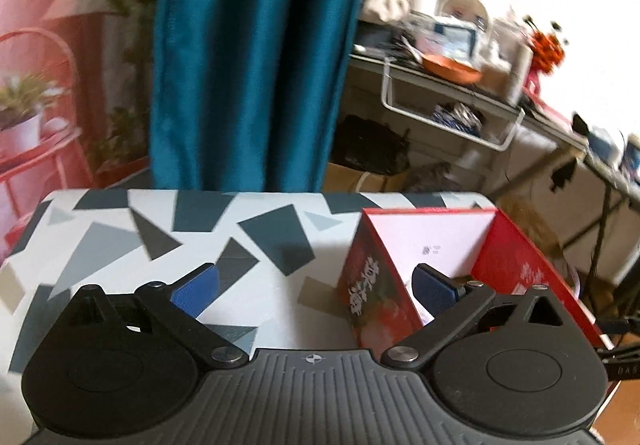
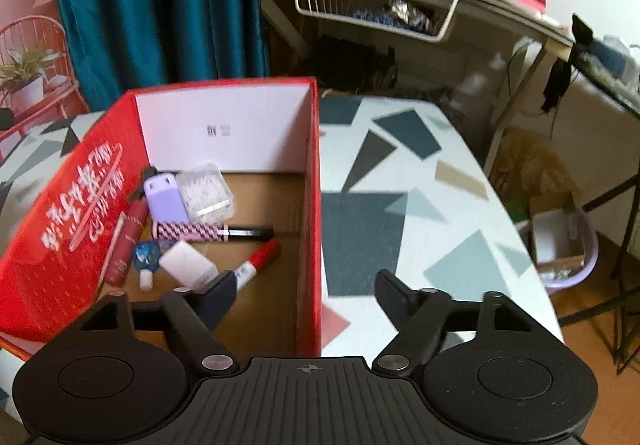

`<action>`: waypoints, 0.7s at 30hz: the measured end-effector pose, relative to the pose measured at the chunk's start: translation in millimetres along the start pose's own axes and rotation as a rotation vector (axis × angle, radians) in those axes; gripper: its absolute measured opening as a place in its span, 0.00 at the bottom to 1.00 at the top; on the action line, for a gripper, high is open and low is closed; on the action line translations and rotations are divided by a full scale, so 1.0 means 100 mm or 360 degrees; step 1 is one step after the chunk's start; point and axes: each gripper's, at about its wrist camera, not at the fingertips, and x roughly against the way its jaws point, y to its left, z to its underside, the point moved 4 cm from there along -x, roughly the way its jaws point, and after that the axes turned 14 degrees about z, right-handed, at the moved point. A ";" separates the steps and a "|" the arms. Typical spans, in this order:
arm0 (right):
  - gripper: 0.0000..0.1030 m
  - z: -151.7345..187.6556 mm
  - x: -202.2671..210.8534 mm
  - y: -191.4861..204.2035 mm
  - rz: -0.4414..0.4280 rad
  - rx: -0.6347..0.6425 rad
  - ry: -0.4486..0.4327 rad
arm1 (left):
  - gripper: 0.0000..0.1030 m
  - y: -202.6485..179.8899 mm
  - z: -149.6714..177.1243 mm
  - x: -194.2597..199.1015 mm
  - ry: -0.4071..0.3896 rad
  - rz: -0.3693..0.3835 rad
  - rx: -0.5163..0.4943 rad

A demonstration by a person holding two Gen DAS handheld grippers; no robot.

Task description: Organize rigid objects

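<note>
Left gripper [image 1: 316, 287] is spread wide and carrying nothing, its right finger reaching inside the red box [image 1: 516, 245] at about 2 o'clock. Right gripper [image 2: 306, 295] is spread too, straddling the box's [image 2: 314, 205] right wall, left finger inside, right finger outside over the table [image 2: 420, 213]. At its 10 o'clock, on the box floor: a dark red tube [image 2: 126, 245], lilac plug [image 2: 164, 199], clear case [image 2: 206, 191], striped pen [image 2: 208, 232], white eraser [image 2: 188, 264] and red marker [image 2: 258, 261], closest to the left finger. The tabletop has grey geometric shapes. Teal curtain [image 2: 160, 5] at 11 o'clock, cluttered desk [image 2: 480, 1] at 1 o'clock.
</note>
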 end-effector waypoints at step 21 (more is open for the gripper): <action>1.00 -0.54 1.27 0.21 -0.0137 -0.0010 -0.0331 | 1.00 -0.26 -0.16 1.14 -0.0076 -0.0333 0.0109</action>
